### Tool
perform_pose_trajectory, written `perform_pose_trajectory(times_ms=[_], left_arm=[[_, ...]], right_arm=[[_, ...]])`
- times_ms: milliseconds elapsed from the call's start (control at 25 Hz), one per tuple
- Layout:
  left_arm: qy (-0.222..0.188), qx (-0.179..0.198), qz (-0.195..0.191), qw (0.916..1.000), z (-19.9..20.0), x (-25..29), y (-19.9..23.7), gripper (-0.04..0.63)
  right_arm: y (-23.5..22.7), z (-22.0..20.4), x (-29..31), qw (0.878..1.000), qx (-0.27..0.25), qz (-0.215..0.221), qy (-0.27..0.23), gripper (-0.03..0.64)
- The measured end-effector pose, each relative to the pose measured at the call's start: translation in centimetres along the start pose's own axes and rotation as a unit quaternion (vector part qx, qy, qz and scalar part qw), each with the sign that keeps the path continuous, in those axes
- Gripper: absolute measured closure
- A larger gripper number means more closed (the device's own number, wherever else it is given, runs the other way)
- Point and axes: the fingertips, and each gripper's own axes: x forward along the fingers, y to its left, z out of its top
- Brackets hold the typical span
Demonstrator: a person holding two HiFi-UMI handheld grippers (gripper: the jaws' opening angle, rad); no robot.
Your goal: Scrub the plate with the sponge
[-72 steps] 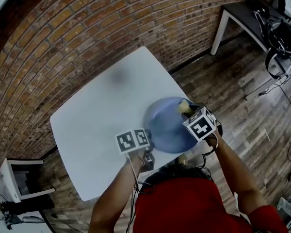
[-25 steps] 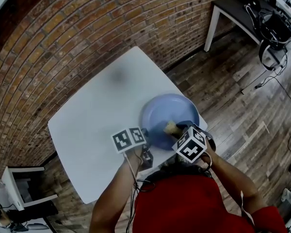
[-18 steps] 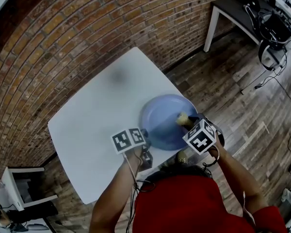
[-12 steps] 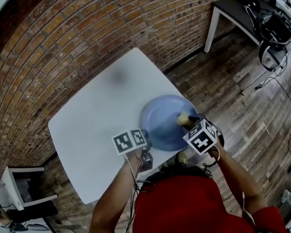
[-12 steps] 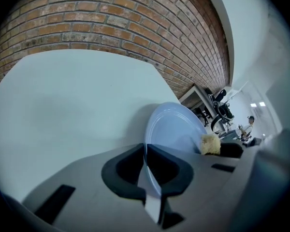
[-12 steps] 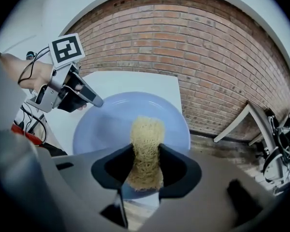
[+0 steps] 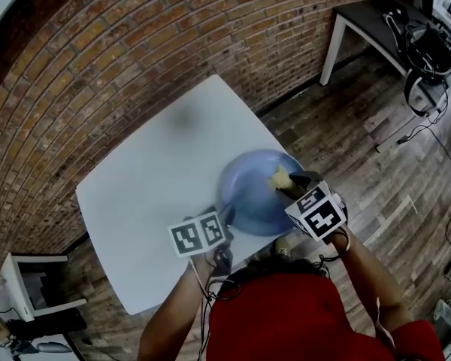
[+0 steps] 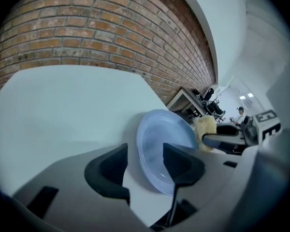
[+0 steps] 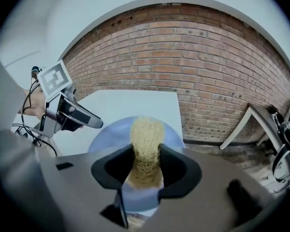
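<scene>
A blue plate [image 7: 252,198] lies near the right corner of the white table [image 7: 150,179]. My right gripper [image 7: 289,183] is shut on a yellow sponge [image 7: 279,177], held over the plate's right side. In the right gripper view the sponge [image 9: 146,141] sticks out between the two jaws of that gripper [image 9: 146,159], above the plate [image 9: 108,134]. My left gripper [image 7: 220,218] stands at the plate's near-left rim. Its jaws have just been opening. In the left gripper view this gripper [image 8: 145,167] is open, and the plate's [image 8: 157,139] rim lies in the gap without either pad pressing on it.
A brick wall [image 7: 135,43] runs behind the table. A dark desk [image 7: 383,21] with cables and headphones stands at the far right on the wooden floor [image 7: 391,171]. A white shelf unit [image 7: 30,284] sits at the lower left.
The sponge has gone from the plate's near middle to its right side, with the right gripper drawn back. The left gripper has pulled back a little from the plate's rim.
</scene>
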Motion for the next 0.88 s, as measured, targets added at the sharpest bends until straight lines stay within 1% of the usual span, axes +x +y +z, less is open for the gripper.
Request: perform_pose_trajectory(times_ms=[80, 120, 160, 240, 280, 320, 400, 480, 680, 760, 880], left_arm=[[-0.048, 0.018, 0.008, 0.9986, 1.7, -1.4, -0.1, 0.359], [-0.077, 0.025, 0.008, 0.9967, 2.7, -2.2, -0.4, 0.374], [-0.107, 0.031, 0.001, 0.9937, 3.8, -2.9, -0.9, 0.413], [-0.163, 0.048, -0.021, 0.9852, 5.6, -4.3, -2.5, 0.490], [-0.187, 0.063, -0.032, 0.9798, 6.4, -5.0, -3.3, 0.526], [-0.208, 0.081, -0.038, 0.9739, 7.0, -5.6, -4.1, 0.537], [-0.245, 0.123, -0.045, 0.9605, 8.1, -6.8, -5.8, 0.553], [-0.279, 0.166, -0.052, 0.9444, 8.8, -7.7, -7.4, 0.563], [-0.338, 0.255, -0.069, 0.9034, 9.3, -9.4, -11.0, 0.577], [-0.357, 0.278, -0.081, 0.8881, 9.5, -10.1, -12.1, 0.580], [-0.392, 0.292, -0.099, 0.8669, 10.0, -11.5, -13.5, 0.583]], right_arm=[[-0.1, 1.7, -0.8, 1.000, 0.005, 0.001, -0.028, 0.456], [-0.1, 2.6, -1.2, 0.999, 0.007, 0.001, -0.045, 0.456], [-0.1, 3.5, -1.7, 0.998, 0.008, 0.002, -0.062, 0.456], [0.1, 5.3, -2.7, 0.995, 0.008, 0.004, -0.097, 0.456], [0.3, 6.2, -3.1, 0.993, 0.007, 0.006, -0.115, 0.456], [0.6, 6.9, -3.6, 0.991, 0.006, 0.008, -0.133, 0.456], [1.2, 8.3, -4.4, 0.986, 0.003, 0.013, -0.169, 0.456], [1.7, 9.5, -5.1, 0.979, 0.000, 0.018, -0.205, 0.456], [3.3, 11.7, -7.4, 0.956, -0.009, 0.026, -0.292, 0.456], [3.6, 12.4, -8.3, 0.947, -0.014, 0.025, -0.320, 0.456], [3.8, 12.8, -9.6, 0.935, -0.013, 0.020, -0.353, 0.456]])
